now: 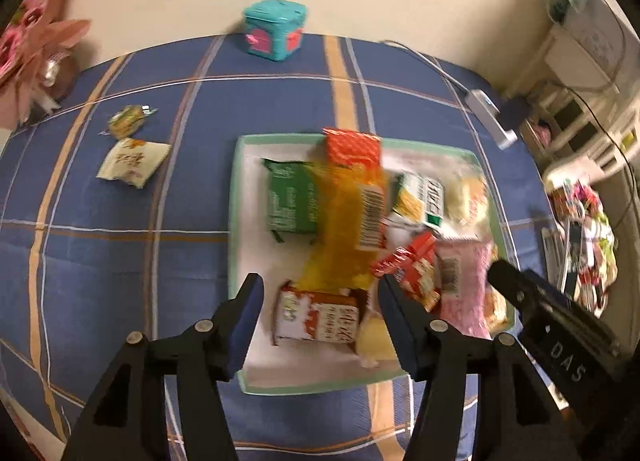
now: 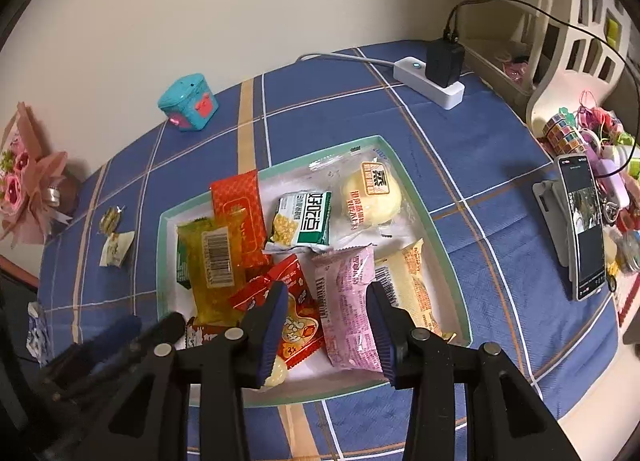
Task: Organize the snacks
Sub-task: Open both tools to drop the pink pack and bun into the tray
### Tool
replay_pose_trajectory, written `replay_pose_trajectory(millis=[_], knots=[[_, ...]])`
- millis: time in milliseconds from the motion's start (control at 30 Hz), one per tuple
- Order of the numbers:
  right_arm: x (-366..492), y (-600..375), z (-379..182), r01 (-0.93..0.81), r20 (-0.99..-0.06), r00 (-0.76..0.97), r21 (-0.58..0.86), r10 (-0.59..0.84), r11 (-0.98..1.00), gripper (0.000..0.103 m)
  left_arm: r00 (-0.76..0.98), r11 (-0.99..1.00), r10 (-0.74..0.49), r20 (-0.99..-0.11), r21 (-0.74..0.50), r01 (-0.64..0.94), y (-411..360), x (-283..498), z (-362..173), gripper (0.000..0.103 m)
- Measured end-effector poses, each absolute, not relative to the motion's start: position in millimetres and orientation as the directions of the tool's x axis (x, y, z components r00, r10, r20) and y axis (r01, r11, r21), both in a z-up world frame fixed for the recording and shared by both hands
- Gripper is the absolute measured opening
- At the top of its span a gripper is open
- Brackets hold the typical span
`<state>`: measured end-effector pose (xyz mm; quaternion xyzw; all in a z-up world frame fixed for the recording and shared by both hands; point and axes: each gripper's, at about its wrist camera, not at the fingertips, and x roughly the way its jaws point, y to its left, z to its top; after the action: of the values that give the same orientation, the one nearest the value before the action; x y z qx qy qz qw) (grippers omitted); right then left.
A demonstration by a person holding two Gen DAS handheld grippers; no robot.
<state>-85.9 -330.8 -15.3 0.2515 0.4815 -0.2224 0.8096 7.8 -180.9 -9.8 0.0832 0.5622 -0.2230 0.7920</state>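
Observation:
A white tray with a mint-green rim [image 1: 233, 221] [image 2: 416, 201] sits on the blue plaid tablecloth and holds several snack packets. My left gripper [image 1: 320, 287] hangs open over the tray's near end, above a brown-and-white packet [image 1: 316, 319], with its pads clear of the packet on both sides. My right gripper [image 2: 327, 293] stands open over a pink packet [image 2: 346, 301] and a red popcorn packet [image 2: 298, 321] without pressing either. Also in the tray are an orange barcode packet [image 2: 212, 261], a red packet [image 2: 240, 213], a green-and-white packet [image 2: 302, 221] and a round bun [image 2: 370, 197]. Two small packets [image 1: 132, 163] [image 1: 126, 121] lie outside, left of the tray.
A teal toy box [image 1: 276, 31] stands at the far edge by the wall. A white power strip with a black charger [image 2: 430, 81] lies at the far right. A phone on a stand [image 2: 584, 229] and colourful clutter sit at the right, and a pink bouquet [image 2: 28, 189] at the left.

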Motion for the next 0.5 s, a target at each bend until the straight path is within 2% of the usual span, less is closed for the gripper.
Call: replay_pose_trajectory(millis=[167,500], knots=[[-82,-321,-16,0.589,-0.899,0.421,0.168,-0.122,0.791,0.050,0.312,0.923,-0.208,-0.927,-0.081,0.375,-159,23,-9,0.070],[-71,-296,-14,0.542,-0.901,0.418,0.143,-0.118,0.828,0.050,0.326,0.948,-0.191,-0.926,-0.087,0.307,-130,40,-7,0.070]])
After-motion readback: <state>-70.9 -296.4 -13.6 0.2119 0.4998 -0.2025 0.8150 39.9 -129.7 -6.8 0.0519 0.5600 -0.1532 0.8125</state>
